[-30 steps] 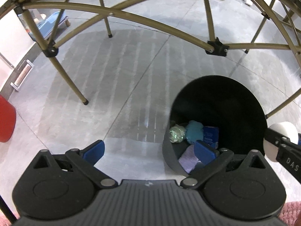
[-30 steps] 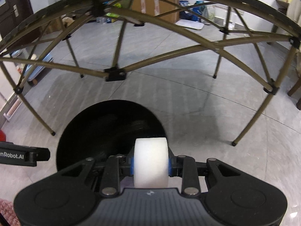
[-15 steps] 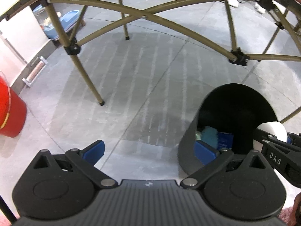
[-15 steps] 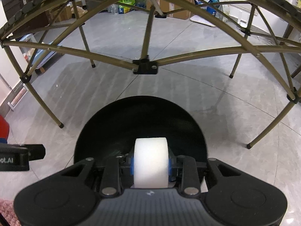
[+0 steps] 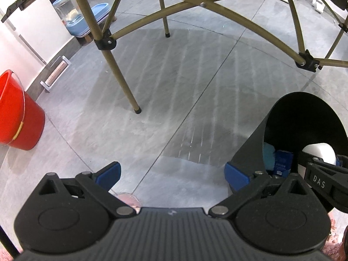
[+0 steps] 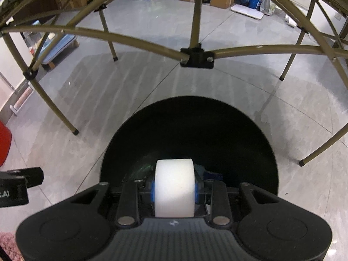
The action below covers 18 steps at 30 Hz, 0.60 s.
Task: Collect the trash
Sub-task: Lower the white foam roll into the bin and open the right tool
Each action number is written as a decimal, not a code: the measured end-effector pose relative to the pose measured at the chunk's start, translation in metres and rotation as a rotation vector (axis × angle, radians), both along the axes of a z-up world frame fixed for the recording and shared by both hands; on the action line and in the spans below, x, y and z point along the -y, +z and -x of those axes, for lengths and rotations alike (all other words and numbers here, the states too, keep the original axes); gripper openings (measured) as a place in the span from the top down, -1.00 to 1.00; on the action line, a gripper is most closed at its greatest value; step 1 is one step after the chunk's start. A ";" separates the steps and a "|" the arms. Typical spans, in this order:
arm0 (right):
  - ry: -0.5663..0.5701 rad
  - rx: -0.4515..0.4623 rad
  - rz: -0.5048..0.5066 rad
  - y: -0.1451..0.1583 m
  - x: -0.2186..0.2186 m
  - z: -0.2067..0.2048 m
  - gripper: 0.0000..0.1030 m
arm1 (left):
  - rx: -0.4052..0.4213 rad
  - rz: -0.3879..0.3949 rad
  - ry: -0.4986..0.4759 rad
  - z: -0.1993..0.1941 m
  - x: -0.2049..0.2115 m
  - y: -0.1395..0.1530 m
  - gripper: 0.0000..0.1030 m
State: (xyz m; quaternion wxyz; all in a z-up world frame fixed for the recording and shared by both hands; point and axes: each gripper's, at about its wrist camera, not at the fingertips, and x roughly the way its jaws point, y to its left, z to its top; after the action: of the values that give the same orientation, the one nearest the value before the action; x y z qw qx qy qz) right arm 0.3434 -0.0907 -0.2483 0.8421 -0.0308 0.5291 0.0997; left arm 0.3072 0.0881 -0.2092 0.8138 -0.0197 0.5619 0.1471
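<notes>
The right hand-held gripper (image 6: 174, 192) is clamped narrow on a white roll (image 6: 174, 187), its blue pads pressing both sides; it hangs over the mouth of the black bin (image 6: 189, 117), the roll above the near part of the opening; inside the bin lie a teal lump (image 5: 268, 154) and a blue packet (image 5: 283, 162); the left hand-held gripper (image 5: 171, 175) stands wide and empty just left of the bin, above grey floor (image 5: 174, 87); a red bucket (image 5: 15, 117) sits far left of the bin.
</notes>
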 end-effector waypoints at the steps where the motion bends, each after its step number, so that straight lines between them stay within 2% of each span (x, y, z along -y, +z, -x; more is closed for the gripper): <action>1: 0.001 -0.004 0.002 -0.001 -0.001 0.000 0.44 | -0.002 0.000 0.002 0.000 -0.001 -0.001 -1.00; 18: 0.014 -0.050 0.021 -0.011 -0.006 0.000 0.44 | -0.027 -0.002 0.003 -0.002 -0.002 -0.007 -1.00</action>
State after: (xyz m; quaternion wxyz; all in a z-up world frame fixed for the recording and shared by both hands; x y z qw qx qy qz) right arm 0.3432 -0.0845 -0.2590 0.8274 -0.0408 0.5509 0.1010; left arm 0.3088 0.0900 -0.2162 0.8061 -0.0176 0.5725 0.1491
